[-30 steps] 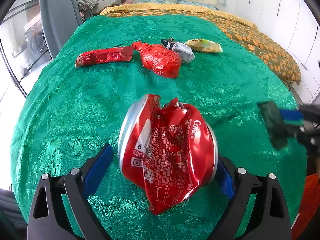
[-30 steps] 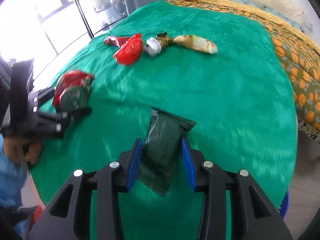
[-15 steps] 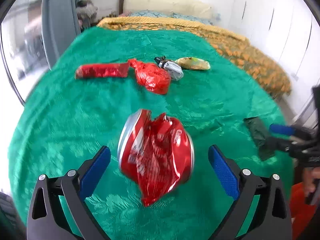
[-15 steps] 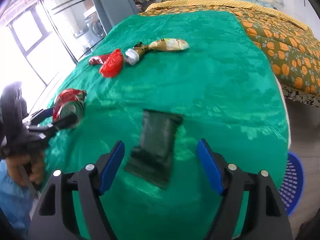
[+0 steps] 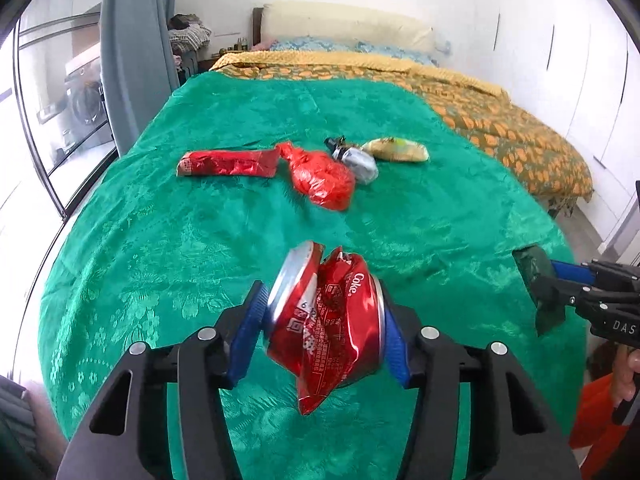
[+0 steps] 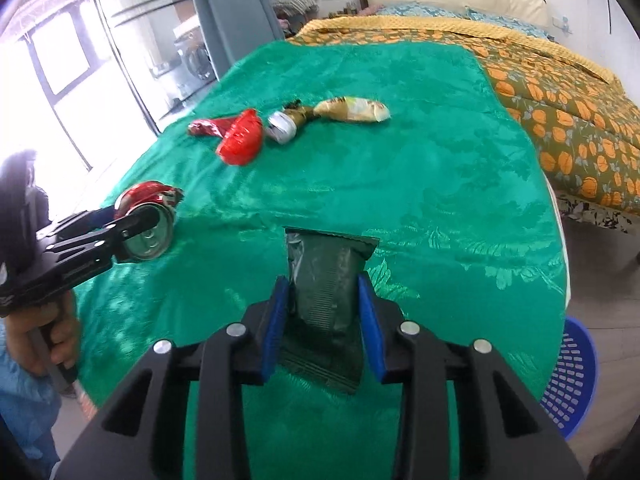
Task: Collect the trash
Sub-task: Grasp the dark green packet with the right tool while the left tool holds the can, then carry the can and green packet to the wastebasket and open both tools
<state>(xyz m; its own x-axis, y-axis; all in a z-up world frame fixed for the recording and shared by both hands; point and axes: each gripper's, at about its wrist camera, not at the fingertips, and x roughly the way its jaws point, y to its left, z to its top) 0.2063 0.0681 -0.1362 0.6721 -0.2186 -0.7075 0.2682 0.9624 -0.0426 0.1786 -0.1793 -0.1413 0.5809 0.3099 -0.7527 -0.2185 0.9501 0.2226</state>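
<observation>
A crushed red cola can [image 5: 332,320] sits between the blue pads of my left gripper [image 5: 322,304]. Its jaws are closing, and both pads press on the can's ends just above the green bedspread [image 5: 180,240]. A dark green wrapper [image 6: 324,268] stands upright between the pads of my right gripper [image 6: 322,284], whose jaws are also closing and pinch its sides. In the left wrist view, the right gripper [image 5: 554,280] holds the wrapper [image 5: 538,292] at the right edge. From the right wrist, the can [image 6: 148,216] shows in the left gripper [image 6: 132,224].
More trash lies mid-bed: a flat red foil wrapper [image 5: 228,163], a crumpled red bag [image 5: 320,178], a silver wrapper [image 5: 358,160] and a pale yellow packet [image 5: 396,150]. A blue perforated basket [image 6: 572,376] stands on the floor by the bed's near right corner.
Half a second ago both grippers stood wide open, with the can and the wrapper loose between the jaws. Both have since closed onto them again and risen slightly.
</observation>
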